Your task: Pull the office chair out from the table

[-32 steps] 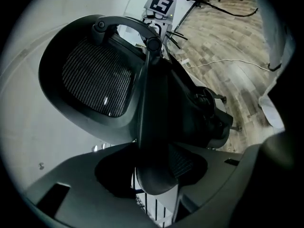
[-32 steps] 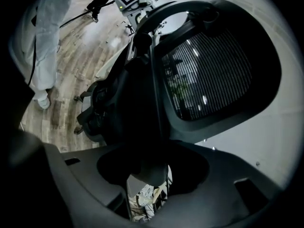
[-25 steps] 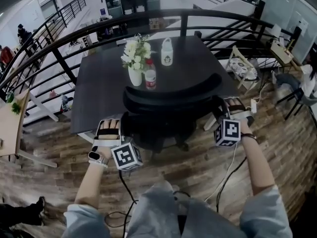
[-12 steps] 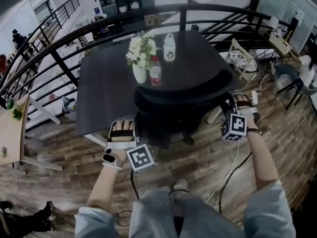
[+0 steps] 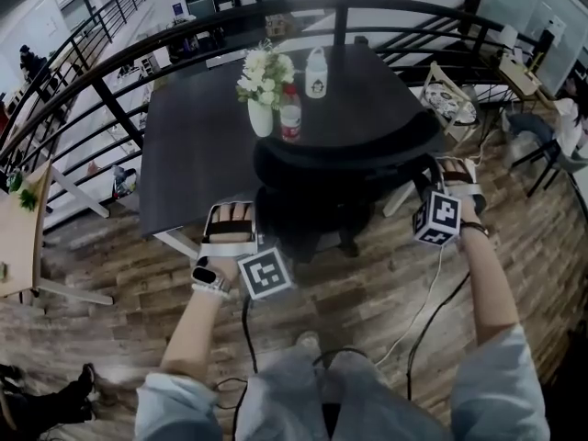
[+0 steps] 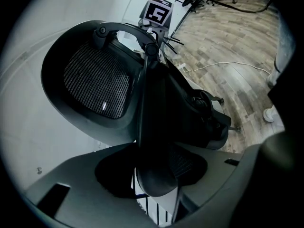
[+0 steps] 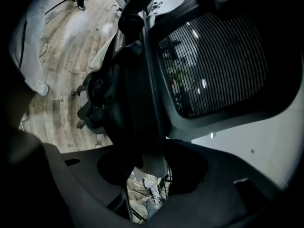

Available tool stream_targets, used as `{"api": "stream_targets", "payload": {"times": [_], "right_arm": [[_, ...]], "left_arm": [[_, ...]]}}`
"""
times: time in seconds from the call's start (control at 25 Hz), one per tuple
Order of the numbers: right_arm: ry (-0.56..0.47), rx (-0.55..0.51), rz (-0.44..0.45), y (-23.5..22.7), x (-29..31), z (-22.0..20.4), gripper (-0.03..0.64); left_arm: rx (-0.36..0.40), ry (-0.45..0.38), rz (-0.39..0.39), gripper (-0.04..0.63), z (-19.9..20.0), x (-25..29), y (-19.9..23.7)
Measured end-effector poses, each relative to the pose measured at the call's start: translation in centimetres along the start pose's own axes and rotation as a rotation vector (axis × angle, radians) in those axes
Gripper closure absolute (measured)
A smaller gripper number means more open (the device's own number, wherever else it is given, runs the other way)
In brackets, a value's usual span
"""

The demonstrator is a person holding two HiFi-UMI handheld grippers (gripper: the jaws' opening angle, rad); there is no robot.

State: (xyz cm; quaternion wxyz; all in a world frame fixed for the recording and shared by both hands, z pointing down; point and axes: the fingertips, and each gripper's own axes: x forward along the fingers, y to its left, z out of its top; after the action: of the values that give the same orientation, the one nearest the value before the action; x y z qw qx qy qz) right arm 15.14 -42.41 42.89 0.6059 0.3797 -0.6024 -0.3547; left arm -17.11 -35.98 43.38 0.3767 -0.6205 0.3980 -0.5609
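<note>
Office chair [image 5: 342, 165] stands at the near edge of the dark table [image 5: 197, 145], left gripper [image 5: 233, 211] and right gripper [image 5: 450, 171] each clamped wide on one side of it.

Your office chair [image 5: 331, 182] has a matt black plastic frame. Its backrest [image 6: 97, 87] is a fine woven mesh that catches small glints. The table top [image 5: 202, 154] looks smooth, dark and matt. The floor [image 5: 367, 292] is grainy, weathered-looking wood planking. The railing [image 5: 340, 26] looks like black-painted metal, and the vase [image 5: 261, 118] is smooth and white.
</note>
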Motion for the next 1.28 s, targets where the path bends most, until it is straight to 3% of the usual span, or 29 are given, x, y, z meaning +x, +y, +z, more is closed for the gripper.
{"api": "stream_targets", "payload": {"times": [0.36, 0.68, 0.88, 1.28], "right_arm": [[-0.071, 0.002, -0.007, 1.9, -3.7, -0.1, 0.426], [-0.176, -0.027, -0.005, 5.4, -10.1, -0.6, 0.429], [-0.213, -0.039, -0.003, 7.7, -14.3, -1.1, 0.431], [-0.301, -0.072, -0.039, 12.1, -22.6, -2.9, 0.434]], "left_arm": [[-0.006, 0.057, 0.009, 0.394, 0.1, -3.8, -1.9], [-0.028, 0.160, 0.048, 0.394, 0.0, -10.1, -4.7], [-0.032, 0.189, 0.031, 0.394, 0.7, -14.8, -6.8], [-0.052, 0.337, 0.027, 0.393, 1.6, -22.6, -10.5]]}}
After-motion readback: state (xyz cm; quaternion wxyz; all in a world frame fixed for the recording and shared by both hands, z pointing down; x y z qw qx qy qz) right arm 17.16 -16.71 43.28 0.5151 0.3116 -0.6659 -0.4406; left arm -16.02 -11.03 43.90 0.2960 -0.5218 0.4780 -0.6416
